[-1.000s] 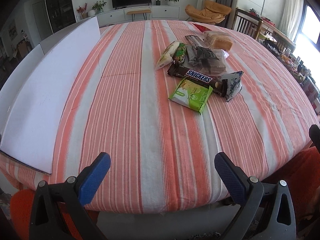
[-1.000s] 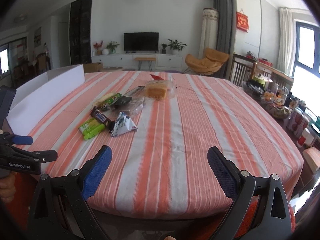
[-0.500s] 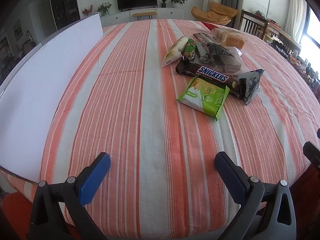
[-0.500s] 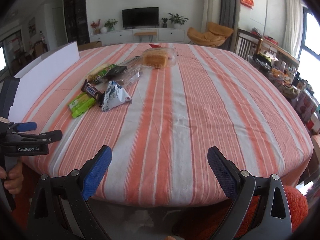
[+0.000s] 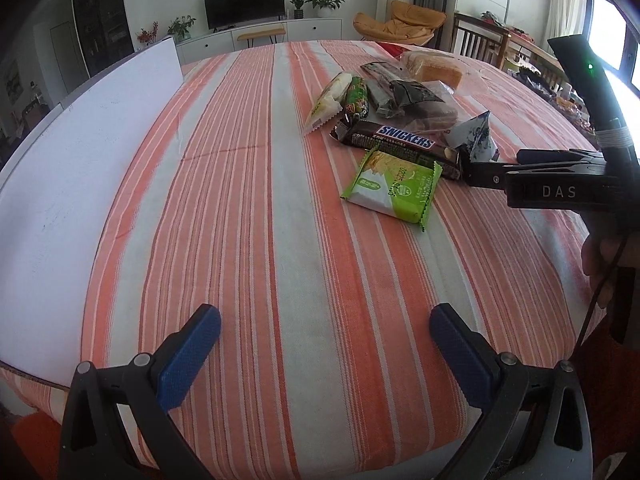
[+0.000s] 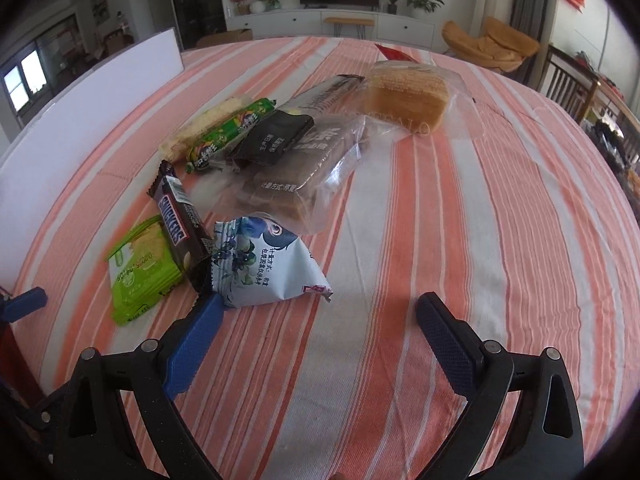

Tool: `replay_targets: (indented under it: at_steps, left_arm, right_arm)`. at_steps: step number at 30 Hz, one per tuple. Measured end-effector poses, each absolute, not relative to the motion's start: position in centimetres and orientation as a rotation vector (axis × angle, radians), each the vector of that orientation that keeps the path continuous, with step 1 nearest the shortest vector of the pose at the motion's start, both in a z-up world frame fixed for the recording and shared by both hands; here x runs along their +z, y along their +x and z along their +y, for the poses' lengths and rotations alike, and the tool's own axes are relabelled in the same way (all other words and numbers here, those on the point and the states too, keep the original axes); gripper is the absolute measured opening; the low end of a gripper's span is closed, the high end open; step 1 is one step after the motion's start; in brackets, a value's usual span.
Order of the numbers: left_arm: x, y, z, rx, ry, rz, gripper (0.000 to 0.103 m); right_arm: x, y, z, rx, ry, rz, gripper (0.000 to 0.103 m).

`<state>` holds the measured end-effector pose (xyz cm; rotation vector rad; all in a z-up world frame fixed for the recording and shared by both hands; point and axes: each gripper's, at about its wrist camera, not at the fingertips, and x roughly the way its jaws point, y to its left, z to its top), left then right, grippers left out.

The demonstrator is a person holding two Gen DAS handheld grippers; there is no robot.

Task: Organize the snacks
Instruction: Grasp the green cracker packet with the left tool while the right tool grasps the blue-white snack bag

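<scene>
A pile of snacks lies on the striped table. A green cracker pack [image 5: 394, 188] [image 6: 140, 268], a Snickers bar [image 5: 396, 146] [image 6: 178, 224] and a blue-white triangular pouch [image 5: 478, 138] [image 6: 264, 266] lie nearest. Behind are a green candy roll [image 6: 228, 134], a black packet [image 6: 276, 140], bagged brown bread [image 6: 304, 168] and bagged yellow cake [image 6: 404, 94]. My right gripper [image 6: 318, 318] is open, just in front of the pouch, its left fingertip beside the pouch's corner. It shows side-on in the left wrist view [image 5: 540, 176]. My left gripper [image 5: 326, 338] is open and empty over bare cloth.
A white board [image 5: 72, 184] [image 6: 92, 100] lies along the table's left side. The red-and-white striped tablecloth [image 5: 260, 220] [image 6: 460, 200] covers the table. A wooden chair [image 6: 572, 84] and a cluttered side table stand to the right.
Both grippers have moved forward over the table. The right gripper has come up close to the triangular pouch and entered the left wrist view. Both stay open.
</scene>
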<state>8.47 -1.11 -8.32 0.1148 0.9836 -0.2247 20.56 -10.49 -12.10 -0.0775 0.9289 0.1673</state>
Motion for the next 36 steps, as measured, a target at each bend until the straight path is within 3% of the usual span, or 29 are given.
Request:
replay_targets:
  at_steps: [6,14,18,36]
  left_arm:
    - [-8.1,11.9,-1.6,-0.284,0.181,1.116,0.103]
    - [-8.3,17.0,0.8,-0.276,0.146,1.058,0.103]
    - [-8.6,16.8,2.2,-0.252,0.118,0.956,0.103]
    - [-8.5,16.7,2.4,-0.225,0.108,0.924,0.103]
  right_arm:
    - [-12.3,20.7,-11.8,0.228,-0.12,0.907,0.1]
    - [-12.3,21.0,-11.6,0.235,-0.118,0.896,0.1]
    - [-12.3,21.1,-11.6,0.235,-0.117,0.898,0.1]
    - [-12.2,20.9,-11.9,0.223,-0.114,0.888,0.099]
